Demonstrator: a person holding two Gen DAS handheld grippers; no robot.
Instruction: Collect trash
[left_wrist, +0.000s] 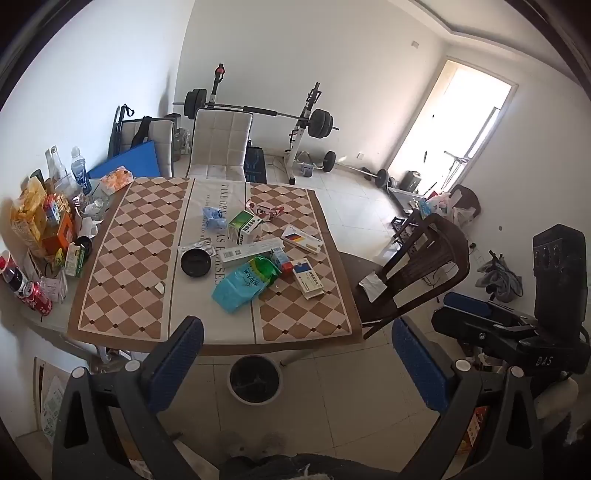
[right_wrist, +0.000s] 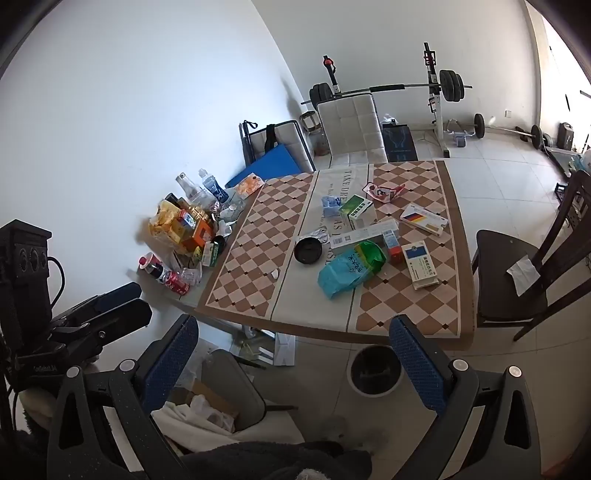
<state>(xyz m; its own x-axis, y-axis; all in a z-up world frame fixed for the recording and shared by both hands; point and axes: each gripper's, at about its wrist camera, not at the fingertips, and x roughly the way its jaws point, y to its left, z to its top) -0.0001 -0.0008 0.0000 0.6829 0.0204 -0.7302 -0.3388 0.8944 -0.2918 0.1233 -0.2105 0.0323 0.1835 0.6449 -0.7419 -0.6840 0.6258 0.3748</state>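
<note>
Hovering short of the desk (left_wrist: 122, 321), both tools are empty: the left gripper (left_wrist: 295, 354) and the right gripper (right_wrist: 295, 354) each stand with jaws spread wide and nothing between them, so the collecting looks not yet begun. The trash lies in a loose heap on the checked cloth toward the desk's right half: a turquoise and green packet (left_wrist: 245, 284), a long white carton (left_wrist: 255, 252), a green and white box (left_wrist: 242, 226), a blue and white medicine box (left_wrist: 308, 282), a flat box with black, red and yellow stripes (left_wrist: 302, 239), a crumpled red and white wrapper (left_wrist: 266, 211), and a black round dish (left_wrist: 195, 263). A dark bin (left_wrist: 255, 382) sits on the floor just below the near edge. My guess is the next move calls for reaching forward and down over the near edge and closing on the nearest piece, probably the packet. Readable writing is scant: the cloth's centre strip shows "TAKE DRE…", the right tool's body bears "DAS", and the box print is too small to read
</note>
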